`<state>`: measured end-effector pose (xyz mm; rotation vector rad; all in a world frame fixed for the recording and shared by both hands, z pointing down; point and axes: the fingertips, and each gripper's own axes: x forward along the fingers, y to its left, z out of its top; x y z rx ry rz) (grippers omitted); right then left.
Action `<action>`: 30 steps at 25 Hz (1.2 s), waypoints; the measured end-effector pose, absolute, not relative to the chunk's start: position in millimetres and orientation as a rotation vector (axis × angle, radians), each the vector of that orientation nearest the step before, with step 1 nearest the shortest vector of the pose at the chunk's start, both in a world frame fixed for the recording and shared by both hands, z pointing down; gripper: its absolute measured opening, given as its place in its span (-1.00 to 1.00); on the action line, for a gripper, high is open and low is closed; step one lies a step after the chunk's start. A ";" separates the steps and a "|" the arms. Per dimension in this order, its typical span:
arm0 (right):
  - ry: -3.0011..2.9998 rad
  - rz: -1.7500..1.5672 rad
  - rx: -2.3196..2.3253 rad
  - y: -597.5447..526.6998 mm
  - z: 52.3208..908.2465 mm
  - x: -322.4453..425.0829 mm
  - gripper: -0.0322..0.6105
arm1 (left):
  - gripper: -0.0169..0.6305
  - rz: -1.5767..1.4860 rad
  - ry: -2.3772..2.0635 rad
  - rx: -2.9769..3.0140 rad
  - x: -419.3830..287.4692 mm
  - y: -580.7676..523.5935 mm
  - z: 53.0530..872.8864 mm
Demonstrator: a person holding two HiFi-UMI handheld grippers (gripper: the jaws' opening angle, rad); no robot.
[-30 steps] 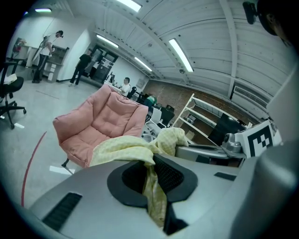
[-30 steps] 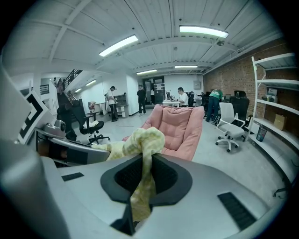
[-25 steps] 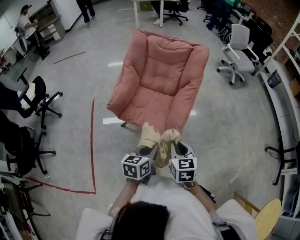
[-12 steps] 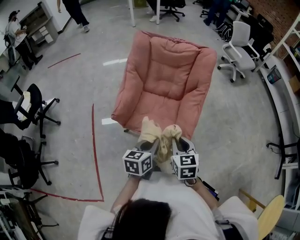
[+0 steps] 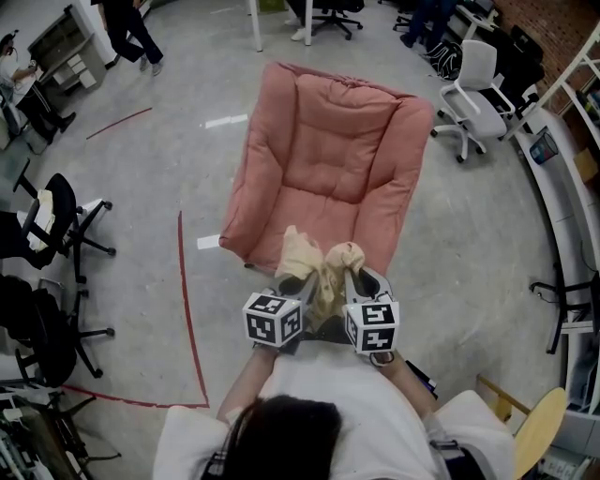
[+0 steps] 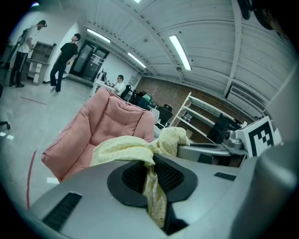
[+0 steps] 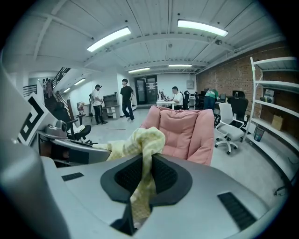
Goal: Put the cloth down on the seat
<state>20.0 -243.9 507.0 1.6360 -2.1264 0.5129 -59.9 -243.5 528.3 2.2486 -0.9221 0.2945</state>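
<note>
A pale yellow checked cloth hangs bunched between my two grippers, just in front of the pink cushioned seat. My left gripper is shut on one end of the cloth, which drapes over its jaws. The right gripper is shut on the other end of the cloth, pinched between its dark pads. Both grippers sit side by side close to the seat's front edge. The pink seat rises ahead in the left gripper view, and in the right gripper view the seat stands straight ahead.
A red tape line runs on the grey floor at the left. Black office chairs stand at the left, a white office chair at the right. White shelving lines the right wall. People stand far back.
The grippers and cloth have come slightly nearer to the seat's front edge. Both grips on the cloth are unchanged. People in the background have walked on.
</note>
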 end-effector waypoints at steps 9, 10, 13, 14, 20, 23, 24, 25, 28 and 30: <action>-2.148 0.570 1.599 -277.5 510.3 30.7 -0.72 | -0.78 0.308 -0.951 2.226 -52.1 -274.7 529.6; -2.147 0.568 1.593 -283.5 511.1 31.0 -0.72 | -0.78 0.310 -0.952 2.222 -51.7 -279.7 530.0; -2.147 0.562 1.570 -304.2 514.3 32.4 -0.72 | -0.78 0.316 -0.963 2.210 -50.3 -298.9 532.9; -2.147 0.560 1.562 -310.9 515.9 33.7 -0.72 | -0.78 0.316 -0.972 2.201 -49.6 -305.6 535.0; -2.147 0.546 1.491 -353.0 531.4 45.4 -0.72 | -0.78 0.324 -0.995 2.145 -38.2 -345.2 553.1; -2.137 0.559 1.464 -372.6 545.3 48.7 -0.72 | -0.78 0.342 -0.999 2.121 -34.5 -364.1 566.0; -2.133 0.563 1.455 -379.8 550.5 49.2 -0.72 | -0.78 0.347 -1.002 2.113 -34.1 -371.0 570.9; -2.129 0.566 1.444 -387.4 555.9 50.0 -0.72 | -0.78 0.351 -1.005 2.103 -33.5 -378.2 575.8; -2.115 0.560 1.401 -408.8 574.0 51.3 -0.72 | -0.78 0.357 -1.010 2.071 -31.7 -397.9 592.2; -2.108 0.565 1.377 -422.3 588.4 51.2 -0.72 | -0.78 0.361 -1.016 2.046 -32.4 -410.0 606.5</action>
